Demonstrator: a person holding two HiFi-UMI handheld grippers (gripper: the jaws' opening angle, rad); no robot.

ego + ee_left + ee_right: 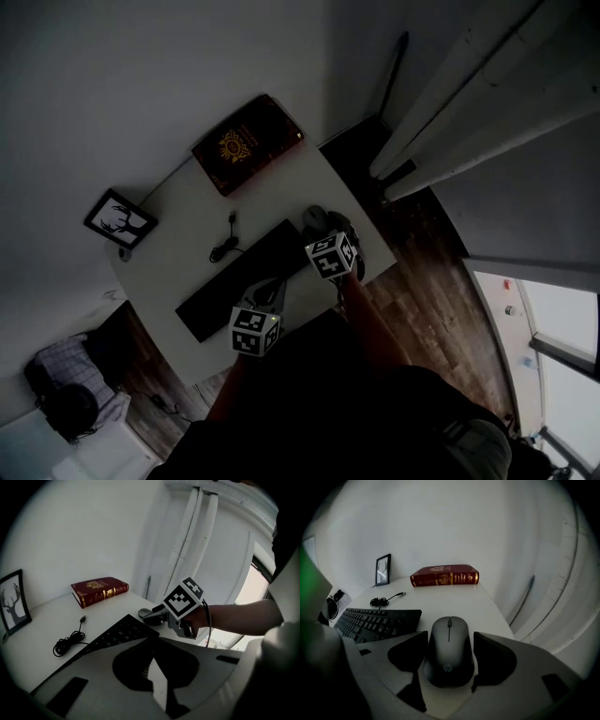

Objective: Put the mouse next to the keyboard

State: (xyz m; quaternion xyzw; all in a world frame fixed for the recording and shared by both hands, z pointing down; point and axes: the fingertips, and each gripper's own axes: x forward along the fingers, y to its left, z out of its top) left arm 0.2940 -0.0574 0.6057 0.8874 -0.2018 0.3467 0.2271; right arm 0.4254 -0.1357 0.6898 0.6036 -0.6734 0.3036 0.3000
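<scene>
Only one mark reads: an hp logo on the mouse.
The round hp logo sits on the near, palm end of the dark mouse. The gold spine print on the red book and the key legends on the keyboard are too small to read.

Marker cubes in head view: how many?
2. One black-and-white marker cube sits low, in front of the black keyboard's near edge; the other is beside the dark grey mouse at the keyboard's right end. None looks hidden.
</scene>
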